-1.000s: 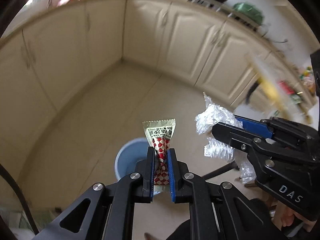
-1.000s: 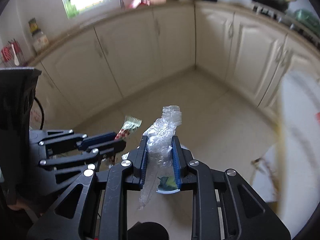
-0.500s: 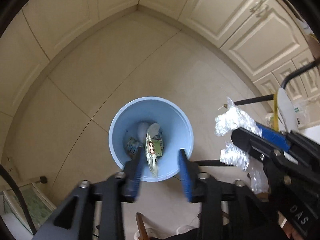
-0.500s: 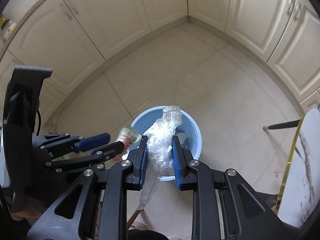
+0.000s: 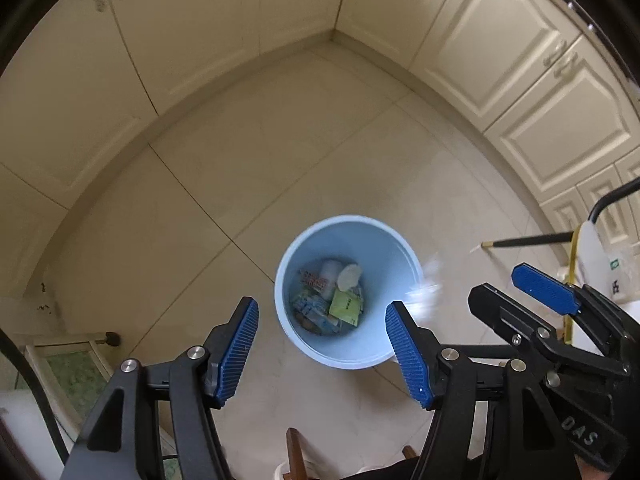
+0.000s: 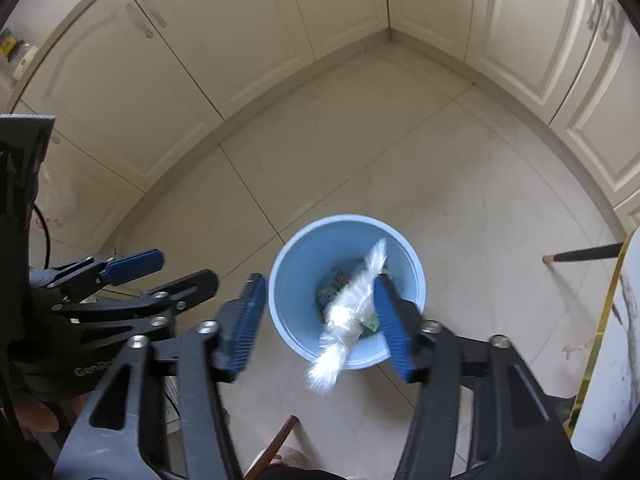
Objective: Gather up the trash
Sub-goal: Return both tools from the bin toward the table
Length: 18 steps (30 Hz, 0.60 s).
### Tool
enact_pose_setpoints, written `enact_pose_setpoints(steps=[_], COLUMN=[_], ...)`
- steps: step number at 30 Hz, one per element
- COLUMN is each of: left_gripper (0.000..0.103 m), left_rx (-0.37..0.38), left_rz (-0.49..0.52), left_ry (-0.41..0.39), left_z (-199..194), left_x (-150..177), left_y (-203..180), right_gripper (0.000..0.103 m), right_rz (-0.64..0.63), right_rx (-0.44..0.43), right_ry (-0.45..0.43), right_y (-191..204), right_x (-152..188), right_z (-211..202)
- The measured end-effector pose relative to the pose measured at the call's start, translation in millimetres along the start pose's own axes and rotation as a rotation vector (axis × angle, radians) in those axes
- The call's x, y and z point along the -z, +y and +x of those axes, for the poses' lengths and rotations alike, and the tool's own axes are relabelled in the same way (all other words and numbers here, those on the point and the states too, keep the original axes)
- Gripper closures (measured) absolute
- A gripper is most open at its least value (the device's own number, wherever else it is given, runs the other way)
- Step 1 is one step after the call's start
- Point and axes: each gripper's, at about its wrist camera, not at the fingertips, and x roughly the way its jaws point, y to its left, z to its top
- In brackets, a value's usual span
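Two grippers you hold point down over the blue bin, lower centre in both views, on the tiled floor. Your left gripper has jaws opening, nothing between them. Your right gripper has jaws opening too; the clear plastic wrap is blurred between them, close against the right-hand pad, with a clear gap to the left-hand pad. Wrappers lie at the bin's bottom. Cream cabinets fill each frame's top.
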Motion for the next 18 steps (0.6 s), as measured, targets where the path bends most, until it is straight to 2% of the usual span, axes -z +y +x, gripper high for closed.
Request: enact_pose_setpoints(steps=[6,7,8,9,10,11,12,14,16,18], left_gripper=[0.039,0.039,0.039,0.037,0.033,0.030,0.025,0.024,0.018,0.015], left_rx=[-0.005,-0.005,-0.005,-0.005,-0.005,-0.008,-0.013,-0.025,-0.045,-0.046], left_rz=[-0.007,-0.005,-0.005,-0.002,0.000,0.000,0.004,0.018,0.041,0.065], left_ry=[-0.101,-0.119,-0.153,-0.184,-0.216,-0.250,-0.284,-0.355,-0.433,-0.515], left_z=[-44,-54,-69,-81,-96,-110,-123,-151,-181,-207], left_x=[8,10,14,16,20,25,28,36,51,69], left_y=[-17,-22,-26,-31,-37,-42,-46,-59,-81,-107], right_gripper=[0.043,0.040,0.037,0.029,0.020,0.017,0.014,0.012,0.007,0.007], right_rz=[-0.029,-0.033,-0.035,-0.039,-0.043,-0.047,-0.051,-0.058,-0.067,-0.078], right_rx=[0.010,0.011,0.015,0.025,0.035,0.047,0.064,0.088,0.104,0.120], right_ry=[-0.077,-0.096,-0.115,-0.140,-0.166,-0.194,-0.228,-0.281,-0.350,-0.418], right_y=[17,21,24,29,33,35,39,45,50,55], right_x=[-2,-2,-2,-1,0,1,4,10,18,28], right_z=[-39,-51,-60,-75,-89,-103,-122,-154,-188,-224])
